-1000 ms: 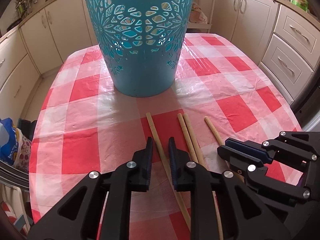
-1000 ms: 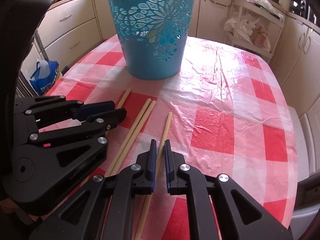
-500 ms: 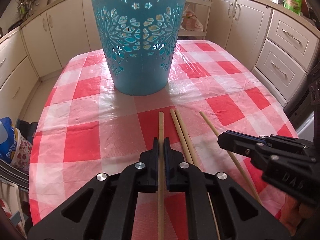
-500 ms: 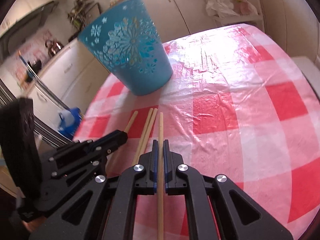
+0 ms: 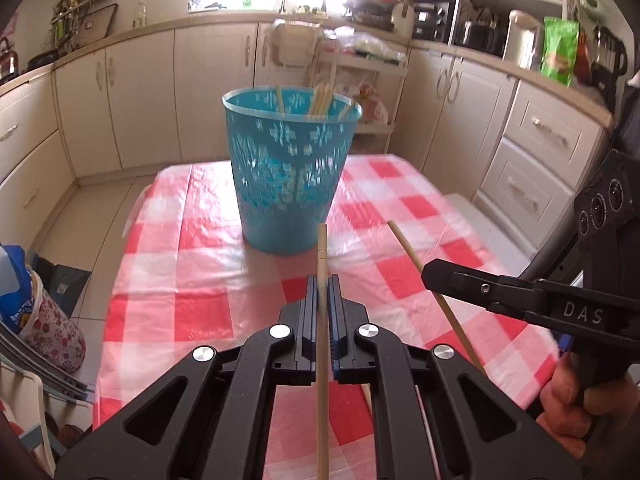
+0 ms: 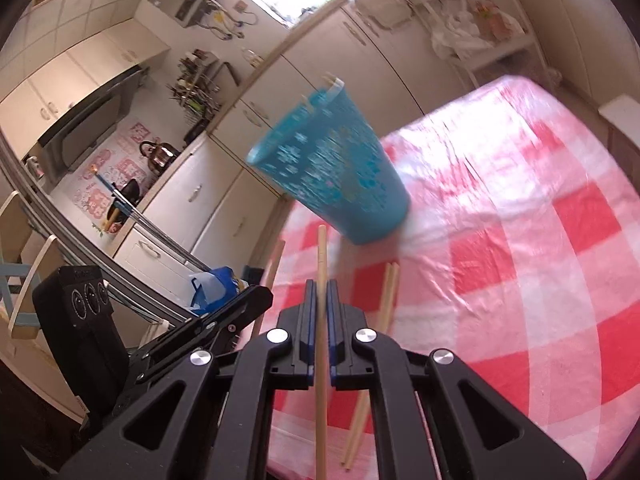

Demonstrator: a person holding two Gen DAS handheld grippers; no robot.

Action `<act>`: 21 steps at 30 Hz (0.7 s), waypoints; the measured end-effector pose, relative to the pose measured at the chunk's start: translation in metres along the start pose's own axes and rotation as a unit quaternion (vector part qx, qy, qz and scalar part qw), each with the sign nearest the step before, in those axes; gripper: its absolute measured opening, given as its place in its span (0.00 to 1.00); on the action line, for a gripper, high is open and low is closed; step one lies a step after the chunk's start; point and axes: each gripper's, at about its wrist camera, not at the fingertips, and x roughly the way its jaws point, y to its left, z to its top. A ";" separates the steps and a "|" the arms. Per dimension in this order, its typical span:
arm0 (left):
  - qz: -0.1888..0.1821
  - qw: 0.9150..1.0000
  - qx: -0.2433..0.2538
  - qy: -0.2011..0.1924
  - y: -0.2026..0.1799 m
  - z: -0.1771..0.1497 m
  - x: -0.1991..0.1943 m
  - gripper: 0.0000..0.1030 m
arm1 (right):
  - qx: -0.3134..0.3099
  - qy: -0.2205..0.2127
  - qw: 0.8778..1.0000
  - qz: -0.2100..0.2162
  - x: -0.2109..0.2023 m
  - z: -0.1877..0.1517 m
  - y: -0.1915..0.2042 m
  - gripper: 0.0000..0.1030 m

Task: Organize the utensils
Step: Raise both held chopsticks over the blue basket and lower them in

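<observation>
The only legible writing is the raised "DAS" on the right gripper's (image 5: 432, 274) arm, seen from the left wrist view; a green packet (image 5: 559, 51) on the counter carries print too small to read.

The left gripper (image 5: 322, 296) is clamped on a wooden chopstick (image 5: 322, 248), which runs straight between the blue-padded jaws and pokes out ahead toward the turquoise perforated basket (image 5: 288, 184). The right gripper (image 6: 320, 300) likewise pinches its own chopstick (image 6: 321, 256), jaws closed tight on the wood. Both sticks are held up off the red-and-white checked tablecloth (image 5: 192, 272).

The left wrist view looks over the basket's rim and shows several chopsticks (image 5: 322, 98) standing inside it; it also shows the person's hand (image 5: 568, 396) wrapped round the right gripper's handle. The right wrist view, tilted and motion-blurred, shows the basket (image 6: 332, 176) from the side, with what are probably stick tips just above its rim. It alone shows a pair of chopsticks (image 6: 386, 300) lying side by side on the cloth just right of the jaws, a kettle (image 6: 158, 152) on the far counter, and the left gripper (image 6: 256, 296) from the side.
</observation>
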 end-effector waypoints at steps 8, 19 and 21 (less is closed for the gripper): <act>-0.015 0.998 -0.014 -0.066 0.025 0.056 -0.044 0.05 | -0.048 -0.067 0.996 0.019 -0.009 0.044 0.056 0.06; -0.043 0.988 -0.040 -0.142 0.040 0.120 -0.061 0.05 | -0.062 -0.147 0.987 0.035 -0.017 0.104 0.084 0.06; -0.047 0.986 -0.045 -0.151 0.040 0.129 -0.058 0.05 | -0.060 -0.159 0.985 0.033 -0.016 0.115 0.087 0.06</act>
